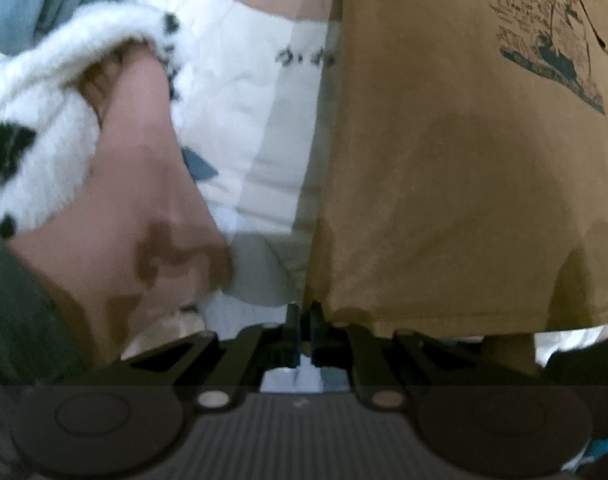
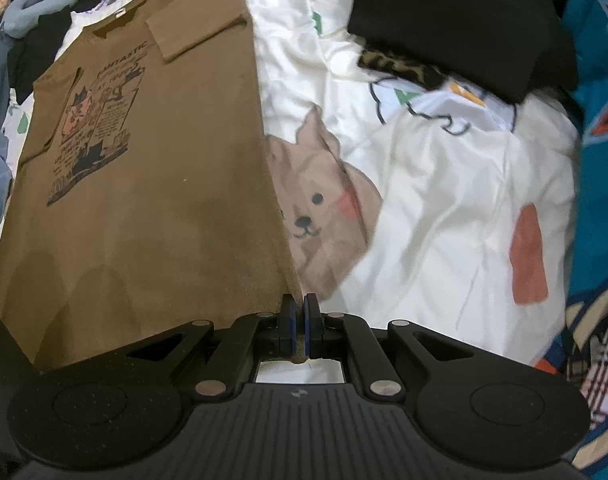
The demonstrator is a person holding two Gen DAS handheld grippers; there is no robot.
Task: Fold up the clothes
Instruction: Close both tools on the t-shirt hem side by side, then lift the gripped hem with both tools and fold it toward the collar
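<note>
The right gripper (image 2: pixel 299 312) has its blue-padded jaws pressed together on the near hem corner of the brown T-shirt (image 2: pixel 151 200), with a sliver of brown cloth caught between them. The left gripper (image 1: pixel 302 316) is likewise closed, nipping the opposite hem corner of the same shirt, though that view is blurred. Pinching both bottom corners looks like preparation for carrying the hem up toward the collar, the next crosswise fold.

The shirt lies print-side up on the bedsheet (image 2: pixel 424 184), already narrowed: its right side is turned in along a straight lengthwise edge, and the sleeve (image 2: pixel 199 36) rests flat on the chest beside the dark printed graphic (image 2: pixel 95 128). The cotton looks matte and soft, with faint shading but few creases.

Right of the shirt, the sheet is glossy white, wrinkled, and printed with a tan cartoon bear (image 2: pixel 320 200). Beyond that sits a folded black garment (image 2: pixel 456 20).
</note>
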